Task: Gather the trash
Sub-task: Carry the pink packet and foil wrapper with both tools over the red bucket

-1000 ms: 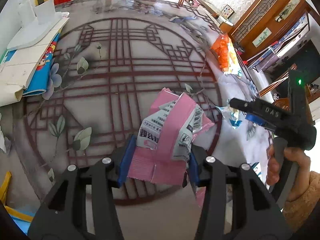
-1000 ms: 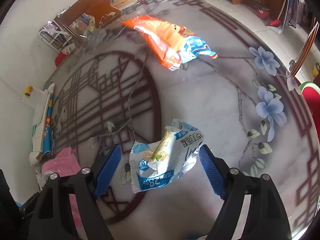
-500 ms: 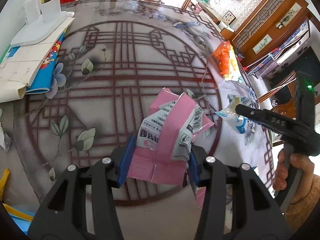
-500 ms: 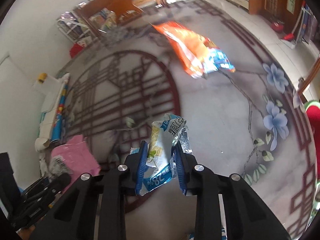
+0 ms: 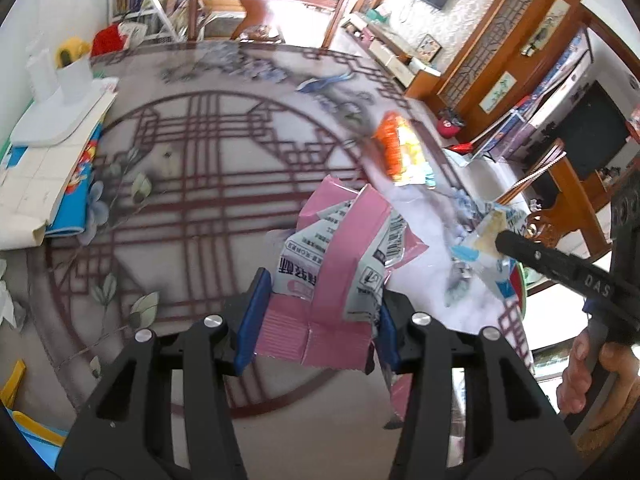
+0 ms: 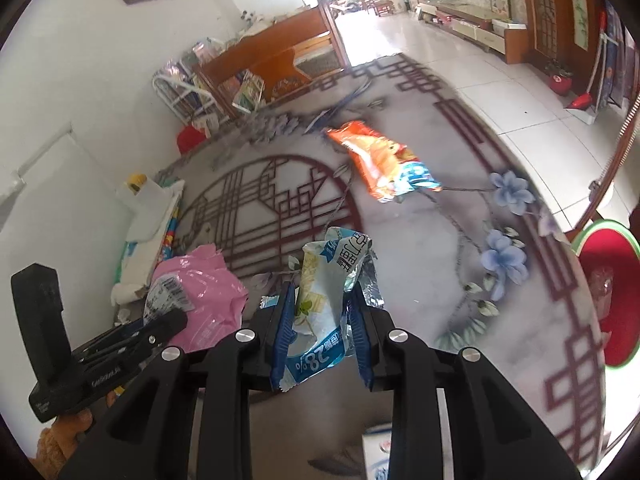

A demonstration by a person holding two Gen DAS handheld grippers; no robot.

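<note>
Pink wrapper point(image 5: 332, 280) is clamped betw. the blue fingers point(image 5: 250, 320) of the left gripper point(image 5: 316, 324), held up off the worktop point(image 5: 224, 160); it is crumpled, w/ white printed panels and a barcode. Also seen from the right wrist view, lower left point(image 6: 204, 296).

Blue-white wrapper point(image 6: 324, 312) is pinched tight in the right gripper point(image 6: 322, 340), fingers point(image 6: 282, 332) closed narrow on it, foil edge sticking out on the right side. It is lifted clear of the worktop too. In the left view the right gripper is seen at the right edge w/ same wrapper point(image 5: 484, 248) at its tip, and a hand point(image 5: 588, 376) on its handle.

Orange snack bag point(image 6: 380, 164) is left lying flat on the worktop, well apart from both grippers, toward the far side.

Worktop: round, glossy grey-marble look, dark red lattice circle pattern in the centre, red fret border at the rim, blue flowers point(image 6: 504, 256) and leaves painted near the right edge. Stack of paper/boxes point(image 5: 48, 152) is piled at the left edge by the white wall, w/ a white stand on top. A white-blue carton point(image 6: 376, 456) is partly seen at the bottom, cut off.

Room: white tile floor point(image 6: 480, 64), wood cabinets point(image 5: 512, 64) along the far wall, wood bench, wire rack w/ magazines point(image 6: 188, 92), framed pics on the wall, red seat point(image 6: 608, 288) beside the worktop at right. Bkgd is blurred in places.
</note>
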